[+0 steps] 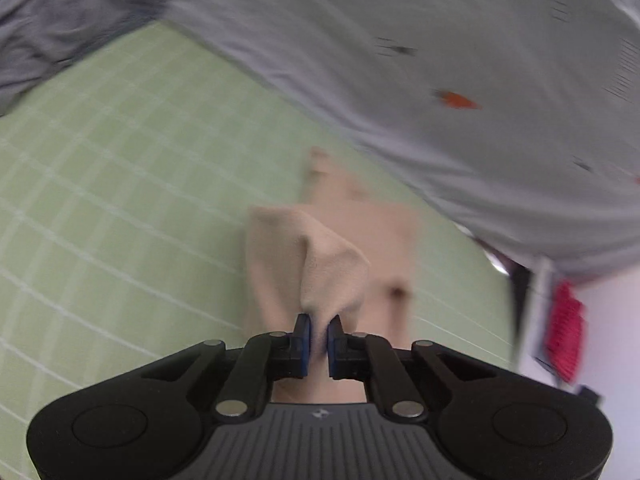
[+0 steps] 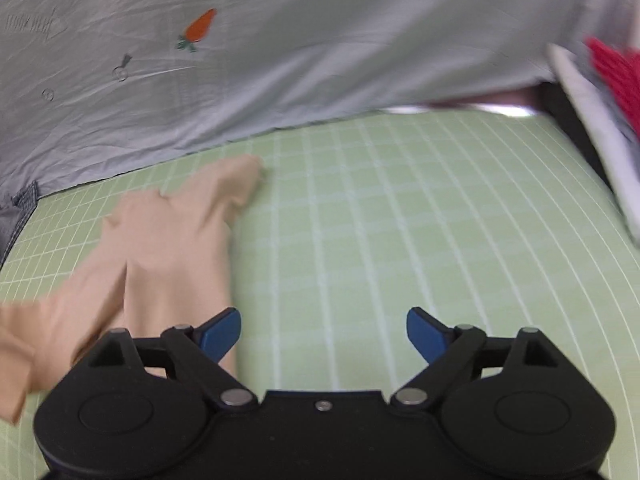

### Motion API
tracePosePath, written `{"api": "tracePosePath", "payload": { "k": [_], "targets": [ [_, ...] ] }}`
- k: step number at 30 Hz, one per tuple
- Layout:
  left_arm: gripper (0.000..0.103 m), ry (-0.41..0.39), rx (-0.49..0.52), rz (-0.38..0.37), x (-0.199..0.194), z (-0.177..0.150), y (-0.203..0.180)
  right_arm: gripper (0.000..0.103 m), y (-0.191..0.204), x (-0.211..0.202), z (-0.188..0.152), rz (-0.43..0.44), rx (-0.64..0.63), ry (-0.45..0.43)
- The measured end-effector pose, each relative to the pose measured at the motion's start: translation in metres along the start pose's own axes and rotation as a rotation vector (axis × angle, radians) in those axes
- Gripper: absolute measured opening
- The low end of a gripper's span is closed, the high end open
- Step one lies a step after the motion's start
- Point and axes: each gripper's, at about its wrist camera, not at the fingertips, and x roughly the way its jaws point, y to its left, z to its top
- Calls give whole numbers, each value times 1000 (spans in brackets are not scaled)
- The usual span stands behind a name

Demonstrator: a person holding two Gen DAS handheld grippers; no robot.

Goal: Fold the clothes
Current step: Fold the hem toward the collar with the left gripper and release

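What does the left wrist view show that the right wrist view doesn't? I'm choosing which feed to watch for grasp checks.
Left wrist only: the left gripper, jaws shut on a raised fold of the beige garment.
Right wrist only: the right gripper, jaws open and empty over the green mat, and a sharp carrot print on the grey sheet.
Both: the garment, mat, sheet and a red item at the right edge.

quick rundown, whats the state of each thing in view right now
left gripper: shut, pinching a raised fold of the beige garment
right gripper: jaws wide open, holding nothing
beige garment: partly flat on the green grid mat, one part lifted
grey carrot-print cloth: spread out, wrinkled, overlapping the mat's far edge
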Motion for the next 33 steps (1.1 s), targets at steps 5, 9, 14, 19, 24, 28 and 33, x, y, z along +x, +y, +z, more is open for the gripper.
{"api": "tracePosePath", "payload": {
  "k": [5,9,14,19,24,28,33],
  "targets": [
    [34,85,112,3,7,-39,-38,91,-17,-38,-28,-25,48,-12],
    [60,123,158,135,7,-72,-30,91,-11,-57,-44,-12,22,-24],
    [78,90,141,276,-11,-89,-4,91,16,-67,-54,43,-81,-32],
    [82,65,130,352,-34,-105,15,86,57,-57,-62,129,-209,-18],
    [82,56,105,386,-58,-119,31,70,78,-26,-60,242,-172,40],
    [82,52,83,398,-70,-127,41,12,82,-13,-65,274,-114,71],
    [82,62,97,382,-67,-128,40,3,63,-47,-84,278,-37,24]
  ]
}}
